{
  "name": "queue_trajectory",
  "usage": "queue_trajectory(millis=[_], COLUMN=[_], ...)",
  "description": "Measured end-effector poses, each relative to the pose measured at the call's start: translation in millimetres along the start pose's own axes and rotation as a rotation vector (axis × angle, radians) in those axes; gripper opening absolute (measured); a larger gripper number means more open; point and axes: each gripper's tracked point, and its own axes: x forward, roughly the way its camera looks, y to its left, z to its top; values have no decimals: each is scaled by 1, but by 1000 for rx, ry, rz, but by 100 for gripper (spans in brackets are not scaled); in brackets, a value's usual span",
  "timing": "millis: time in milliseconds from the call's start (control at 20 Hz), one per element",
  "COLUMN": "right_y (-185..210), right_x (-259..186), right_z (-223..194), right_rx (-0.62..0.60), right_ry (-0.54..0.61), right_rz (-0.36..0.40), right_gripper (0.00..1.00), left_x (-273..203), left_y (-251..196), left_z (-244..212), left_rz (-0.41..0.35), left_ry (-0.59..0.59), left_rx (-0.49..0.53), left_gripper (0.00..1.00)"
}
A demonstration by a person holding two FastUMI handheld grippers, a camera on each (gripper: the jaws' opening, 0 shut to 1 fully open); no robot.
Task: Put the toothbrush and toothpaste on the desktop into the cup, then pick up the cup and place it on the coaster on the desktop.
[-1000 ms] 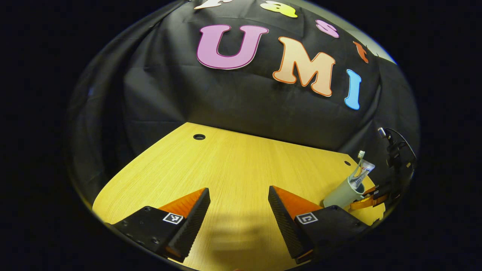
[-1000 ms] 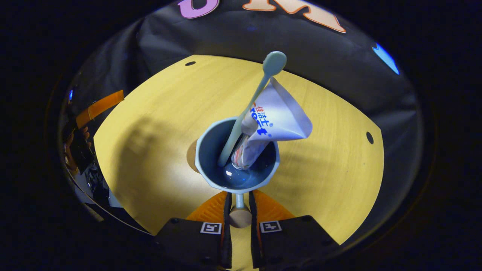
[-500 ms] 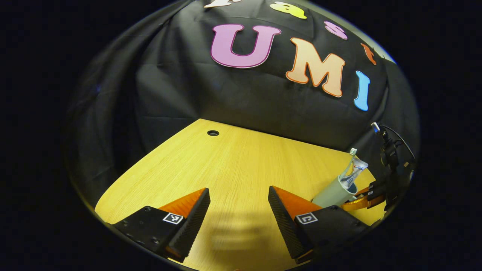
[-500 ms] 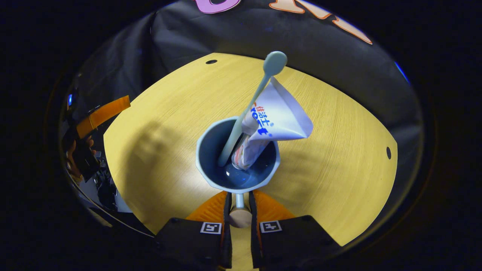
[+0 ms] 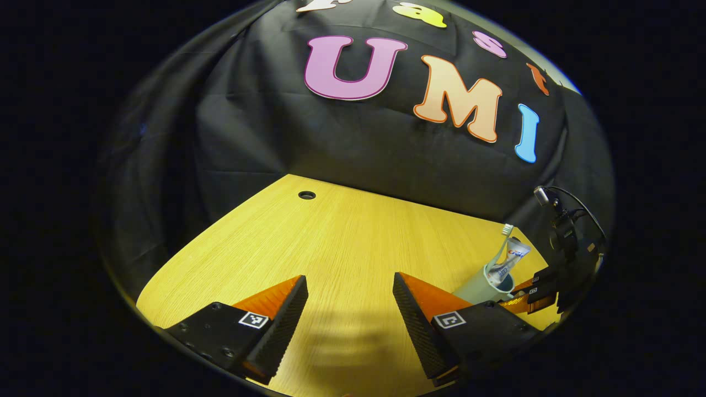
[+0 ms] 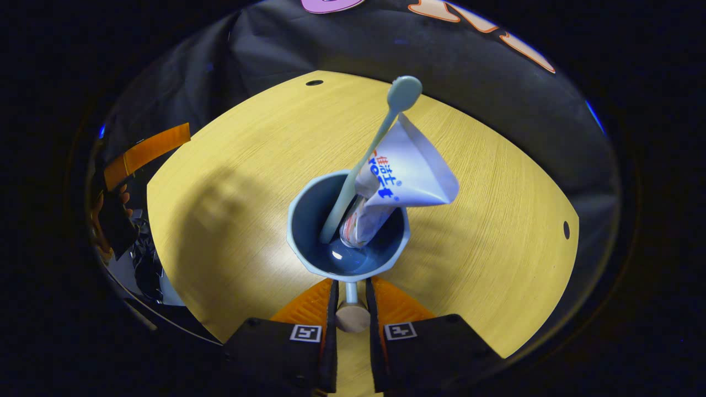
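right gripper view looks down into the cup (image 6: 348, 231), where the toothbrush (image 6: 368, 157) and the toothpaste (image 6: 400, 176) both stand, leaning toward the far rim. the right gripper (image 6: 351, 311) has its fingers drawn narrow on the cup's handle (image 6: 351, 293), pinching it from both sides. a round tan disc (image 6: 353, 318) sits just below the handle between the fingers; it could be the coaster or part of the handle, and i cannot tell which, nor whether the cup rests on the counter (image 6: 485, 231) or hangs above it.

from left gripper view the cup (image 5: 485, 284) appears far to the right, tilted, with the brush head poking up. the left gripper (image 5: 350, 309) hovers with its fingers wide and nothing between them.

my worry is the grip: a thin handle gives little hold, so the cup could swing or twist, and the tall tube and brush, top-heavy and loose, could tip out if it tilts. setting it off-centre on a coaster could leave it rocking.

the tube carries blue and red print, too distorted for me to read reliably.
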Motion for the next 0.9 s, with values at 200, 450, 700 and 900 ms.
queue_trajectory(millis=[200, 450, 700, 900], right_y=[0, -20, -50, -83], right_x=[-12, -43, -93, -149], right_z=[5, 0, 1, -9], right_rx=[54, 139, 288, 415], right_ry=[-52, -136, -298, -459], right_rz=[26, 5, -45, -114], right_gripper=[32, 100, 100, 99], left_x=[-5, -17, -32, -38], left_y=[-9, -34, -73, -106], left_z=[4, 7, 11, 18], left_rz=[-10, -26, -55, -64], left_ry=[-9, -9, 2, -7], left_rx=[6, 33, 70, 97], left_gripper=[92, 92, 92, 93])
